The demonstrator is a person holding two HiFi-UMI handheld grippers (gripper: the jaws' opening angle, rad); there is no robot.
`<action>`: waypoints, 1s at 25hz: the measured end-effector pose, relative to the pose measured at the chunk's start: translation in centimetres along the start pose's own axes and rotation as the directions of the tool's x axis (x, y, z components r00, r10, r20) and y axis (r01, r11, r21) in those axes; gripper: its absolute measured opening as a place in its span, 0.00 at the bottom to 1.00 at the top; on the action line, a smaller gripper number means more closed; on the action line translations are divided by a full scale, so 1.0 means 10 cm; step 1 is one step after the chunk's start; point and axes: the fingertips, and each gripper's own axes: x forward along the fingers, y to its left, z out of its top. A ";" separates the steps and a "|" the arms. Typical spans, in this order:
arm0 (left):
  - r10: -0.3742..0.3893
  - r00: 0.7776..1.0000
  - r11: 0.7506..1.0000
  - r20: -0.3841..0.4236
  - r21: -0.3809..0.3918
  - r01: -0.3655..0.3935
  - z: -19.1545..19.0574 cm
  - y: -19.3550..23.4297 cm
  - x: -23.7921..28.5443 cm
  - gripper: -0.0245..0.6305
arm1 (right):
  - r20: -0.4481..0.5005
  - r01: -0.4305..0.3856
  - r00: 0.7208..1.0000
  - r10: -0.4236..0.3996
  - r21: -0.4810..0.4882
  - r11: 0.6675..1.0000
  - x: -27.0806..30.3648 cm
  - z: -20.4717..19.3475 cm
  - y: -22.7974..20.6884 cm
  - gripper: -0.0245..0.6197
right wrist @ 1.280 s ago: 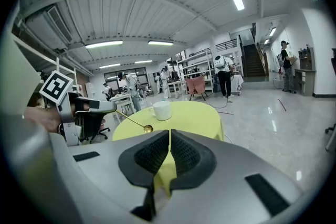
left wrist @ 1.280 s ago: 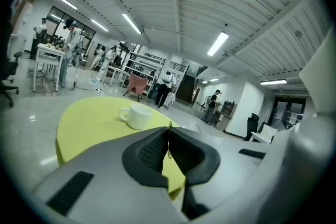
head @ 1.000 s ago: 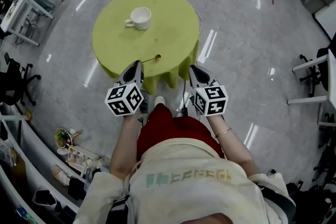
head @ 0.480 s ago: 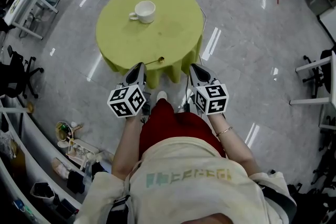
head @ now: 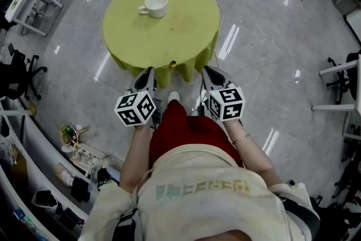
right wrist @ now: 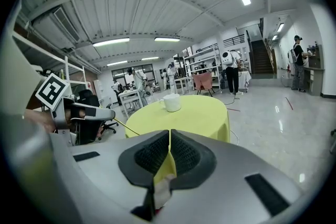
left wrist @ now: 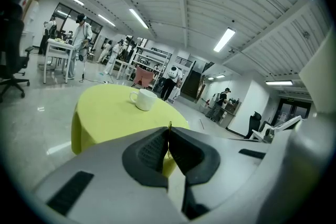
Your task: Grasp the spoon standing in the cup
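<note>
Left gripper (head: 149, 70) clamped on gold spoon (head: 171, 64), right gripper (head: 208, 70) closed empty, white cup (head: 155, 4) on round yellow-green table (head: 180, 31), glossy grey floor (head: 265, 36)

The left tool (head: 149, 71) holds a thin gold spoon (head: 171, 64), whose bowl end points to the tool's right at the near edge of the round yellow-green desk (head: 186, 31). A white cup (head: 154, 4) stands well ahead of both tools. The right tool (head: 209, 71) hangs level with the left.

Left tool (head: 149, 70) tight on spoon (head: 172, 64); right tool (head: 207, 70) jaws together.
</note>
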 end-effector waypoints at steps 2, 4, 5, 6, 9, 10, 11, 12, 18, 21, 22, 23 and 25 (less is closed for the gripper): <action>0.005 1.000 1.000 -0.007 -0.005 -0.005 -0.04 0.01 -0.02 0.08 | -0.006 -0.006 1.000 0.006 -0.001 1.000 0.00 -0.02 0.01 0.10; 0.009 1.000 1.000 -0.015 -0.009 -0.009 -0.08 0.02 -0.06 0.08 | -0.012 -0.013 1.000 0.013 -0.002 1.000 0.01 -0.03 0.03 0.10; 0.011 1.000 1.000 -0.019 -0.010 -0.011 -0.09 0.02 -0.08 0.08 | -0.013 -0.017 1.000 0.017 -0.003 1.000 0.01 -0.03 0.04 0.10; 0.013 1.000 1.000 -0.022 -0.011 -0.013 -0.11 0.03 -0.09 0.08 | -0.013 -0.020 1.000 0.020 -0.004 1.000 0.02 -0.03 0.05 0.10; 0.022 0.999 1.000 -0.032 -0.014 -0.022 -0.17 0.05 -0.13 0.08 | -0.016 -0.033 0.999 0.033 -0.008 0.999 0.03 -0.05 0.08 0.10; 0.025 0.999 1.000 -0.035 -0.015 -0.025 -0.19 0.06 -0.14 0.08 | -0.019 -0.037 0.999 0.037 -0.008 0.999 0.03 -0.07 0.08 0.10; 0.028 0.999 0.999 -0.039 -0.017 -0.028 -0.21 0.06 -0.16 0.08 | -0.022 -0.040 0.999 0.040 -0.009 0.999 0.02 -0.08 0.09 0.10; 0.031 0.999 0.999 -0.042 -0.018 -0.032 -0.23 0.07 -0.17 0.08 | -0.025 -0.043 0.999 0.043 -0.009 0.999 0.02 -0.09 0.10 0.10; 0.049 0.997 0.998 -0.059 -0.031 -0.051 -0.35 0.12 -0.27 0.08 | -0.046 -0.061 0.997 0.060 -0.031 0.998 0.01 -0.17 0.19 0.10; 0.057 0.996 0.997 -0.069 -0.039 -0.060 -0.41 0.13 -0.30 0.08 | -0.066 -0.072 0.995 0.068 -0.049 0.996 0.00 -0.23 0.23 0.10; 0.059 0.996 0.997 -0.072 -0.040 -0.062 -0.43 0.13 -0.31 0.08 | -0.071 -0.078 0.995 0.075 -0.051 0.996 -0.01 -0.25 0.25 0.10; 0.060 0.995 0.997 -0.075 -0.042 -0.063 -0.45 0.13 -0.32 0.08 | -0.075 -0.085 0.994 0.081 -0.049 0.995 -0.01 -0.27 0.26 0.10; 0.062 0.995 0.997 -0.080 -0.044 -0.066 -0.49 0.14 -0.35 0.08 | -0.079 -0.093 0.993 0.089 -0.040 0.995 -0.02 -0.32 0.29 0.10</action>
